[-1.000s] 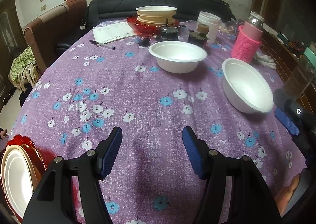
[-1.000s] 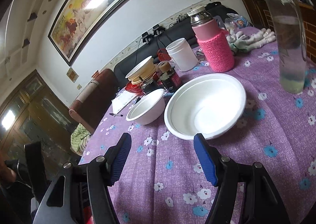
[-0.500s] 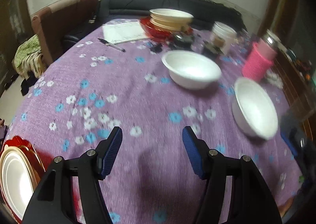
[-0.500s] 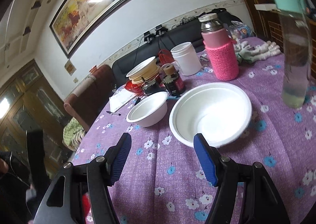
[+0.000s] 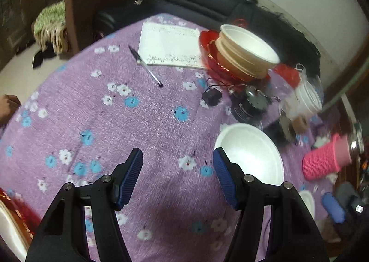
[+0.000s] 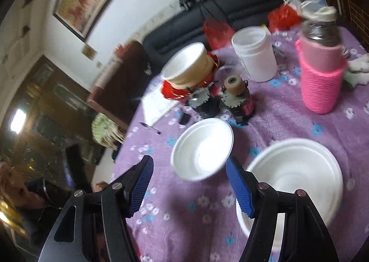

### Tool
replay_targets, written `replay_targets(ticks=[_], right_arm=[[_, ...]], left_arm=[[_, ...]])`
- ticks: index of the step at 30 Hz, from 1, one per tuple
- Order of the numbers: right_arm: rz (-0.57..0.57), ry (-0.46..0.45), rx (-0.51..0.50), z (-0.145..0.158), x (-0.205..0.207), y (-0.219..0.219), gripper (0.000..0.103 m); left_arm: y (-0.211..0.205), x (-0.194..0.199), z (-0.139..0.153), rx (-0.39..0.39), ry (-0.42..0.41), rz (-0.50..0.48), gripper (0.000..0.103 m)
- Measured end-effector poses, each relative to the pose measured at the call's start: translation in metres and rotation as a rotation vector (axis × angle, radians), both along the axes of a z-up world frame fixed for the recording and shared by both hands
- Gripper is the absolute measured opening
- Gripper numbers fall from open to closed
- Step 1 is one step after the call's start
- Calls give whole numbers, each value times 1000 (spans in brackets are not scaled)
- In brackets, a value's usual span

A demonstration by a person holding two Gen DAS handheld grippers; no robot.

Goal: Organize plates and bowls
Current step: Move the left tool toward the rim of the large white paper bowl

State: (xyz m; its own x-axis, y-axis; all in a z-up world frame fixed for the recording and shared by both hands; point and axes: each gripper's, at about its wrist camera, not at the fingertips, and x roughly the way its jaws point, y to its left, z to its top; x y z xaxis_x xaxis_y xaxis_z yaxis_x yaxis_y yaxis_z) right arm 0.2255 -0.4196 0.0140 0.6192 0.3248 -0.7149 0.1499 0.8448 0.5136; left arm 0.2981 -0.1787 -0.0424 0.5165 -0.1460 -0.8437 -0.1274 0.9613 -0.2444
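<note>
Two white foam bowls stand on the purple flowered tablecloth. The smaller bowl (image 6: 203, 149) lies just ahead of my open, empty right gripper (image 6: 188, 167); the larger bowl (image 6: 297, 179) is at its right finger. In the left wrist view the smaller bowl (image 5: 250, 154) sits just right of my open, empty left gripper (image 5: 177, 160). A stack of cream bowls on a red plate (image 5: 244, 54) stands at the back; it also shows in the right wrist view (image 6: 186, 70). A red and white plate stack (image 5: 9, 222) is at the lower left edge.
A pink-sleeved bottle (image 6: 320, 72), a white jar (image 6: 253, 54), dark small gadgets (image 6: 237, 98), a notepad (image 5: 170, 45) and a pen (image 5: 145, 67) crowd the far half of the table. A black sofa and brown chair stand behind it.
Both grippers have lifted and moved forward over the table, tilting downward. The smaller white bowl is now close to both grippers. Both stay open and empty.
</note>
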Motion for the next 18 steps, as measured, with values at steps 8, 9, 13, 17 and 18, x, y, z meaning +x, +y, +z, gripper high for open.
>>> replay_targets(ticks=[8,9,13,17,18], right_arm=[[1,143,-77,-38,55,8,68],[3,145,-76,-40,56,8,68],[10,111,-65,-34,46,3,68],[-9,68,-73,-16,10,-20,68],[-22,49,-74,-9,-6,-30,68]], left_arm=[[8,19,-19,-68,47,15,62],[9,19,-19,-66,44,20,62],[5,19,-17,-41,46,3,62],[-2,0,12,-107,-16,-50,62],[-11,-9,25,-120,-55,-95,62]])
